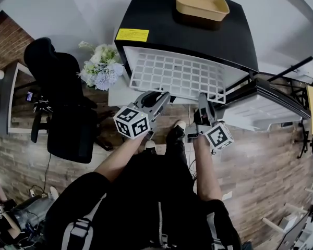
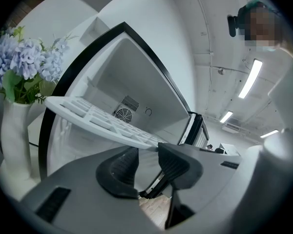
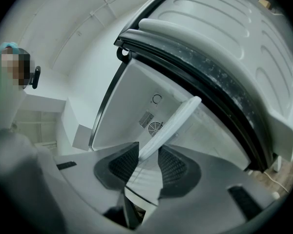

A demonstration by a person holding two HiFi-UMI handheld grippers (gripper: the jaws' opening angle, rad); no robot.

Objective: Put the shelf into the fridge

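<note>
The white grid shelf point(image 1: 177, 74) lies partway inside the open black fridge point(image 1: 161, 20), and its front edge sticks out toward me. My left gripper point(image 1: 157, 99) is at the shelf's front left. In the left gripper view the shelf point(image 2: 97, 118) runs in from the left and ends at the tip of the right finger point(image 2: 172, 161). The left gripper point(image 2: 147, 151) has nothing between its pads. My right gripper point(image 1: 202, 102) is at the front right. In the right gripper view the shelf's rim point(image 3: 176, 118) runs down between the pads of the right gripper point(image 3: 147, 155), which is shut on it.
The fridge door point(image 1: 266, 108) hangs open to the right. A tan basket point(image 1: 201, 4) sits on the fridge top. A vase of pale flowers point(image 1: 99, 66) stands left of the fridge, with a black office chair point(image 1: 68, 113) beside it. The floor is wood planks.
</note>
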